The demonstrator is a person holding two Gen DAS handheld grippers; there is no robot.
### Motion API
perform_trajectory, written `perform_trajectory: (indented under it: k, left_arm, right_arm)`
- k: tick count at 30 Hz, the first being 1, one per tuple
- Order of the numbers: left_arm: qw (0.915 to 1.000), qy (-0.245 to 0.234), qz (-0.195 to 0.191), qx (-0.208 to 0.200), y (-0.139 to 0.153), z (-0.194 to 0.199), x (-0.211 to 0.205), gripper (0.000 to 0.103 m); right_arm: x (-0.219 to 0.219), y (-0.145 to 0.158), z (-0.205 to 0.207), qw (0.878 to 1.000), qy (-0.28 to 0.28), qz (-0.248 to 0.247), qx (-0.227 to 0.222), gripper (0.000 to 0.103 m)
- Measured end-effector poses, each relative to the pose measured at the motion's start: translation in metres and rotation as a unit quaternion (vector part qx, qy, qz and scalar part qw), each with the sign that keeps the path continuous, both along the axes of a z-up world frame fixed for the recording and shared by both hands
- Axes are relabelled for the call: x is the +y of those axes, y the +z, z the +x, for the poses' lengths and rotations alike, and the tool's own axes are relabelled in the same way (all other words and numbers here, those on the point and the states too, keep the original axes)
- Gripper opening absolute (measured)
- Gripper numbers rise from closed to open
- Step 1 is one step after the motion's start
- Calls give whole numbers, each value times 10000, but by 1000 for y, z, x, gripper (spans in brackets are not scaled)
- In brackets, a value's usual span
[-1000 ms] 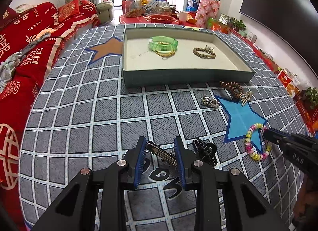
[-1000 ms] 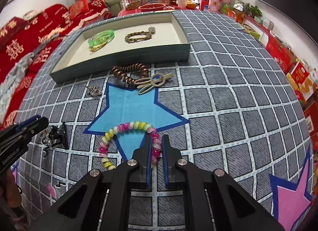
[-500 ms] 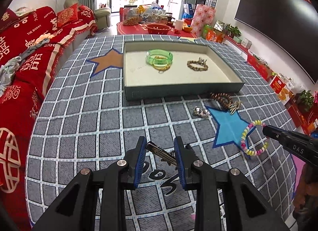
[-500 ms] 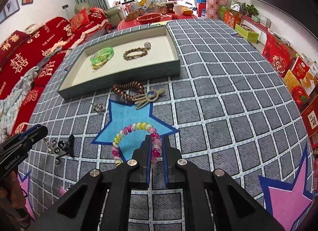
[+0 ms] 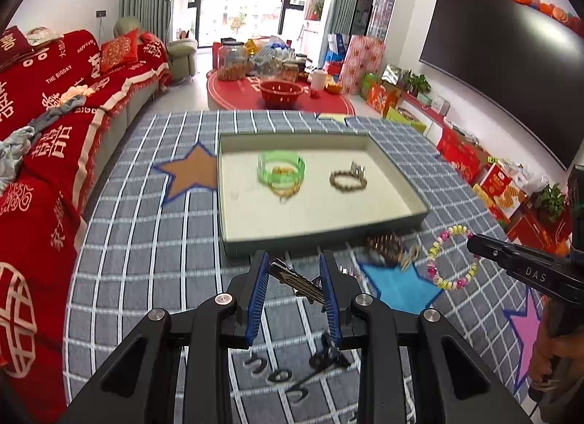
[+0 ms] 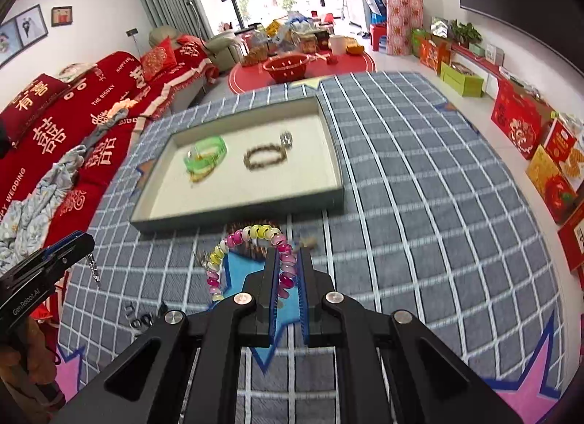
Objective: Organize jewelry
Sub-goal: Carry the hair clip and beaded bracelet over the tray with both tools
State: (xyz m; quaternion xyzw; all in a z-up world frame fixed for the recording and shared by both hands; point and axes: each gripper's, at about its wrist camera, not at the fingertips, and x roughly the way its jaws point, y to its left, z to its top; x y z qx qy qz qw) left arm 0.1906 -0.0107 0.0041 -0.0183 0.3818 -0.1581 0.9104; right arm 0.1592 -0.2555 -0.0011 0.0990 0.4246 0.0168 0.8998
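Note:
My left gripper (image 5: 294, 274) is shut on a metal hair clip (image 5: 295, 279) and holds it in the air in front of the grey tray (image 5: 325, 241). My right gripper (image 6: 286, 270) is shut on a colourful bead bracelet (image 6: 248, 237), lifted above the blue star patch; it also shows in the left wrist view (image 5: 452, 259). The tray holds a green bangle (image 5: 281, 168) with a gold ring beneath it and a gold chain bracelet (image 5: 346, 181). A brown bead bracelet (image 5: 387, 245) and a beige clip lie on the cloth by the tray's near right corner.
A black claw clip (image 5: 328, 358) lies on the checked cloth below my left gripper. A small silver piece lies beside the blue star (image 5: 394, 289). A red sofa (image 5: 43, 153) runs along the left. Boxes (image 6: 540, 153) stand on the floor at the right.
Both grippers have risen and moved forward toward the tray, each carrying its piece. The bead bracelet has left the blue star and now hangs in the air.

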Motion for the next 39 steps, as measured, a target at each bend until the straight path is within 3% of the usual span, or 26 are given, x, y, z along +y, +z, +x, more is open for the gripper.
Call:
perform_trajectory:
  k: [19,31,39]
  left_arm:
    - [9996,134,83,-217,19,63,-16,42]
    - [9989,227,402,89,-4,126,-34,42]
    - [9971,249,656,311,-31,162,-46,42]
  right_arm:
    - [2,28,83,9997,175,95,-116,10]
    - [10,22,151,9994,247,-242,55,10]
    - [6,-7,195,9993,113,-78,341,10]
